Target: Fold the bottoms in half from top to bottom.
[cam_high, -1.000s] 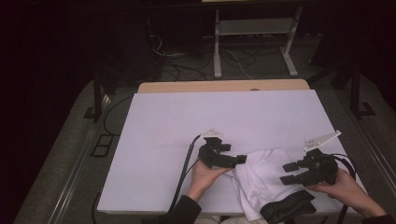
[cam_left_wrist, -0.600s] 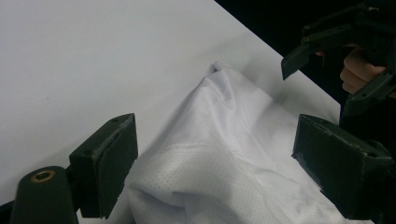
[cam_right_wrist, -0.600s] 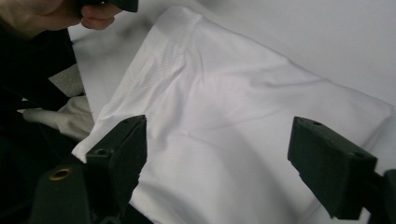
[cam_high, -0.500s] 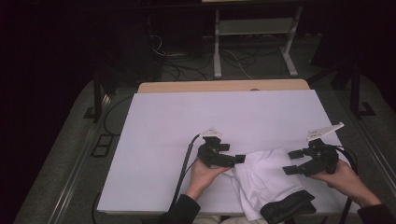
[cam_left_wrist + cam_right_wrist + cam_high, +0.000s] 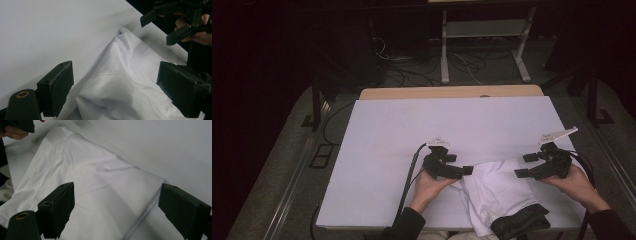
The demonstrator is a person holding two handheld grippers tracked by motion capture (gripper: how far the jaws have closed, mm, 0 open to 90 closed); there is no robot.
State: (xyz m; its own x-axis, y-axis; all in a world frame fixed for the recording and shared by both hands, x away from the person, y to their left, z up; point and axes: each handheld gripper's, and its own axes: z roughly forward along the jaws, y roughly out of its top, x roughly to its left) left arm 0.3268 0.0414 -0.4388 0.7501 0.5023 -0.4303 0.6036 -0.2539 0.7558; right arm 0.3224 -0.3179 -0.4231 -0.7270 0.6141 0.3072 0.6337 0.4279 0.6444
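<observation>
Both grippers, left [image 5: 460,171] and right [image 5: 523,165], have open fingers around the white shirt [image 5: 497,187]; grabbing too shallow could let that slick fabric slip.

A fixed high camera looks forward and down over the white surface [image 5: 412,150] from the person's near side. Two close cameras ride the left gripper [image 5: 462,171] and right gripper [image 5: 526,166], each looking along its own jaws just above the white garment [image 5: 120,82], the part of the scene all three views share.
</observation>
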